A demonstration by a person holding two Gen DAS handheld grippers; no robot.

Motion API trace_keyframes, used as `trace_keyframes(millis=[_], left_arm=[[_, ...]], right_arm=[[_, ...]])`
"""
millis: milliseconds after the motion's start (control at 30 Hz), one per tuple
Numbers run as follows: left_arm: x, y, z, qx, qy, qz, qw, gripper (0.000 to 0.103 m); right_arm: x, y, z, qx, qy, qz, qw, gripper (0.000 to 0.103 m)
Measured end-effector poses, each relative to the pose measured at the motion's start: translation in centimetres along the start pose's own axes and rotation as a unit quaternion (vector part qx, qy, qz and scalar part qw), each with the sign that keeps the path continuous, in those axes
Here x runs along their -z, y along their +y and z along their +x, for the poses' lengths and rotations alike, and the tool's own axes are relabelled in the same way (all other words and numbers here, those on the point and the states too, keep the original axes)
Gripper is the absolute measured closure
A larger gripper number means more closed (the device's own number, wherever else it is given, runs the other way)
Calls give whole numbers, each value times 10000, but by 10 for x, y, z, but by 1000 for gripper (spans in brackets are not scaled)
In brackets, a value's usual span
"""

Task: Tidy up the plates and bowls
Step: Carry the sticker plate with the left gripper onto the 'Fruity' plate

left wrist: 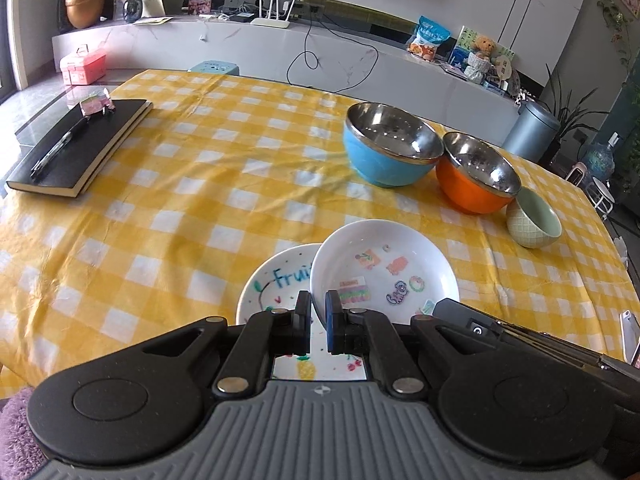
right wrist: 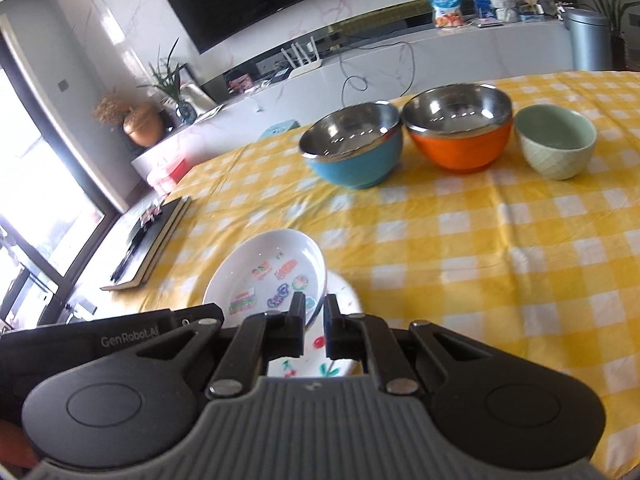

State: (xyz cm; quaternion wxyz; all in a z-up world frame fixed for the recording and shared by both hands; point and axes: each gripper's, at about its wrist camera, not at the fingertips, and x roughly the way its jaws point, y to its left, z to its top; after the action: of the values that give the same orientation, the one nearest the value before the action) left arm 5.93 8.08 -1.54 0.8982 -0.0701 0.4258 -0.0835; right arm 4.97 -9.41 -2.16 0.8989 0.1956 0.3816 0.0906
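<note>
A white plate with stickers (left wrist: 384,264) (right wrist: 272,268) hangs tilted just above a white plate lettered "Fruit" (left wrist: 276,284) (right wrist: 344,296), which lies on the yellow checked tablecloth (left wrist: 200,200). My left gripper (left wrist: 318,320) is shut on the sticker plate's near rim. My right gripper (right wrist: 315,316) is shut on the same plate's rim from the other side. Behind them stand a blue steel bowl (left wrist: 384,160) (right wrist: 352,160), an orange steel bowl (left wrist: 472,188) (right wrist: 460,148) and a small pale green bowl (left wrist: 534,220) (right wrist: 556,144) in a row.
A black notebook (left wrist: 80,148) (right wrist: 156,236) with a pen and a small trinket on top lies at the table's far left corner. Past the table runs a low white cabinet with a router, cables and snack bags. A grey bin stands to the right.
</note>
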Motion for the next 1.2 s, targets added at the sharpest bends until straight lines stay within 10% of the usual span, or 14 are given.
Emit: trace_keyframes(millis=[1200], left_arm=[[22,27,35,133,590,-418,9973,92]], right_arm=[[15,4,37,429,569,-67,9974,98]])
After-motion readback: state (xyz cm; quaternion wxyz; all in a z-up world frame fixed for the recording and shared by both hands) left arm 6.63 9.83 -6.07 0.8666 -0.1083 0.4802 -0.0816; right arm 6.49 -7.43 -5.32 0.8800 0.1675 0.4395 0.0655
